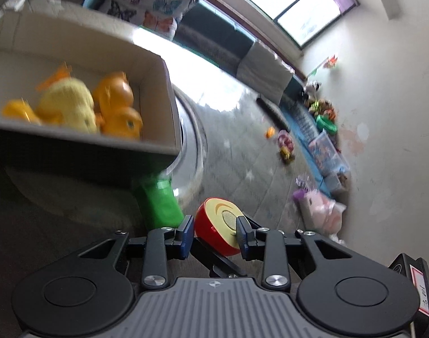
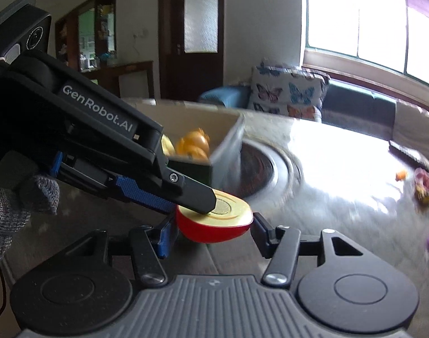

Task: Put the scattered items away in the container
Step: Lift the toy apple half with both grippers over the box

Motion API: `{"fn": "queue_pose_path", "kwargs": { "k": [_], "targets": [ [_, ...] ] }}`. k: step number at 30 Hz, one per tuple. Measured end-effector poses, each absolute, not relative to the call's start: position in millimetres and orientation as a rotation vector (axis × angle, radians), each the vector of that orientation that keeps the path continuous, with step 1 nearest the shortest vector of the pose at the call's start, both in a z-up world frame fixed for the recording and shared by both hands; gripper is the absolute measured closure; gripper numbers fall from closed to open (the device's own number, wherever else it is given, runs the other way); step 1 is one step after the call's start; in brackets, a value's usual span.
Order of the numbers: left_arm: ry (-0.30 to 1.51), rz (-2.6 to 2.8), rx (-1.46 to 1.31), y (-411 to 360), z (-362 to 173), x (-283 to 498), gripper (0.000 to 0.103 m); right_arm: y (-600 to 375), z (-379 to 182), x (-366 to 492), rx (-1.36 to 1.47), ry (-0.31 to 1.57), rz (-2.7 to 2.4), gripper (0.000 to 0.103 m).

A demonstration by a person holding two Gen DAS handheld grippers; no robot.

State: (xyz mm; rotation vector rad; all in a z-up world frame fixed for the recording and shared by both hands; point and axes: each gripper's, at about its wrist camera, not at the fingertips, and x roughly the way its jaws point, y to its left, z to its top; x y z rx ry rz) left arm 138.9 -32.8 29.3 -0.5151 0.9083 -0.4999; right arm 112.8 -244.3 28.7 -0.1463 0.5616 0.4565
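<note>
Clamping the toy apple half [image 1: 218, 225] in our left gripper [image 1: 214, 232] while our right gripper [image 2: 211, 232] flanked it unclenched, we risked it slipping short of the cardboard box [image 1: 158, 90].

toys [image 1: 73, 107] in box [image 1: 158, 90], table [image 1: 228, 107] behind

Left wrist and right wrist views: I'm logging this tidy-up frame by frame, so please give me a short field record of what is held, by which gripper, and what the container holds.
held item: red half apple toy, cut face showing
holder: left gripper, jaws closed on the toy
right gripper: jaws open, either side of the same toy; contact unclear
container: cardboard box, open top
box contents: orange toys and a yellow plush
toy vs box: outside it, near its corner
beside box: green item
</note>
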Motion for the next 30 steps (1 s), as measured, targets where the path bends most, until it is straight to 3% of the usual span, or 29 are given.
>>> {"fn": "queue_pose_path", "kwargs": {
  "k": [8, 17, 30],
  "targets": [
    [0.814, -0.416, -0.521, 0.9, 52.8, 171.1, 0.069, -202.1, 51.2, 157.7, -0.182, 0.494, 0.507, 0.046],
    [0.839, -0.355, -0.568, 25.9, 35.6, 210.2, 0.069, -171.2, 37.2, 199.7, -0.190, 0.525, 0.530, 0.046],
    [0.853, -0.366, -0.581, 24.9, 26.9, 209.5, 0.068, -183.6, 34.7, 193.4, -0.180, 0.522, 0.509, 0.044]
  ]
}}
